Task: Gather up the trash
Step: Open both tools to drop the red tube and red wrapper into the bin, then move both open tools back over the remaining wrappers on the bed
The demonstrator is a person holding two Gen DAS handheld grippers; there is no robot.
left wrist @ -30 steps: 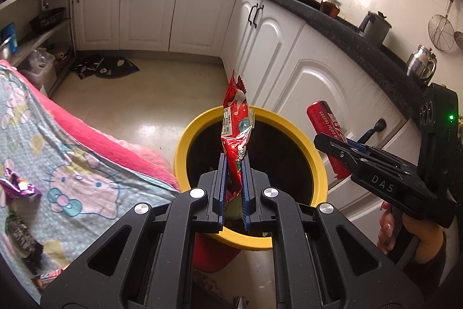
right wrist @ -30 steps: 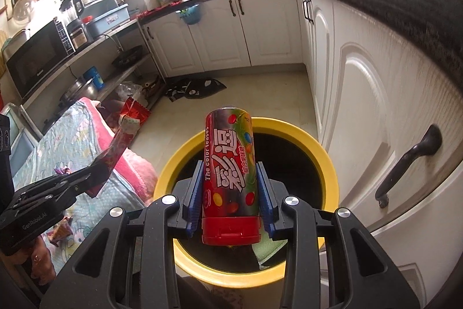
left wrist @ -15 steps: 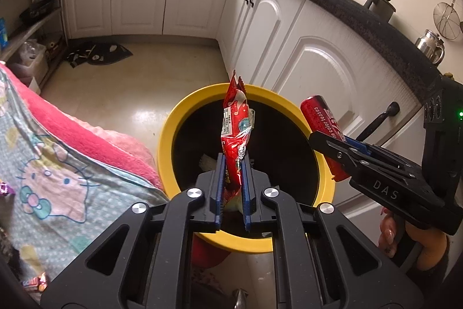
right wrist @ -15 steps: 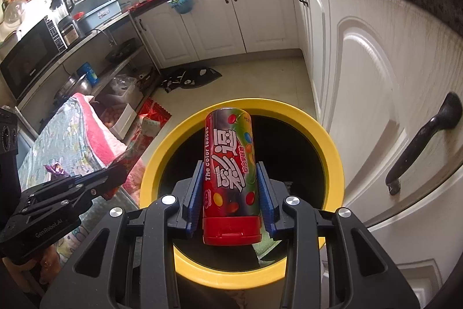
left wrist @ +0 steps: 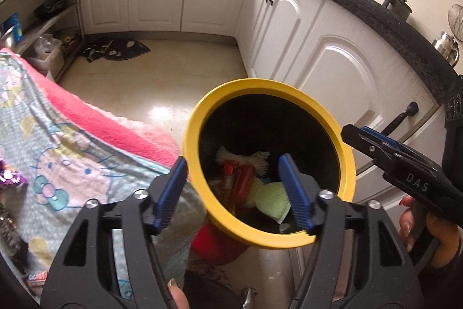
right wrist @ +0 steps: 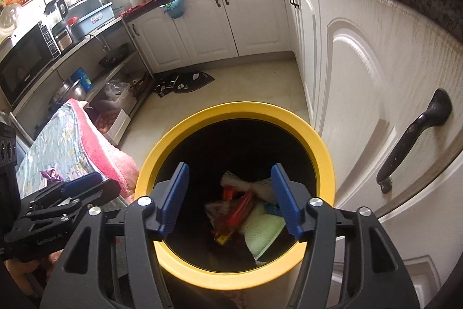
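A black bin with a yellow rim (left wrist: 196, 118) stands on the floor under both grippers. My left gripper (left wrist: 233, 164) hangs over its left rim, jaws opening, nothing between the blue pads. My right gripper (right wrist: 229, 168) is over the bin's mouth (right wrist: 240, 109), jaws also opening and empty; in the left wrist view it (left wrist: 351, 133) reaches in from the right. Down in the bin lie the red candy tube (right wrist: 241, 207), a red wrapper (left wrist: 231, 173), a pale green pad (right wrist: 262, 230) and white netting (right wrist: 246, 181). The left gripper (right wrist: 95, 184) shows at the right wrist view's left edge.
A table under a cartoon-cat blanket with a pink border (left wrist: 58, 149) stands left of the bin, with a purple wrapper (left wrist: 11, 178) on it. White cabinets (left wrist: 332, 71) with a dark handle (right wrist: 413, 141) stand close on the right. A dark mat (left wrist: 115, 48) lies on the floor.
Both grippers have opened. The red wrapper has left the left gripper and the candy tube the right one; both now lie in the bin. The left gripper has sunk a little.
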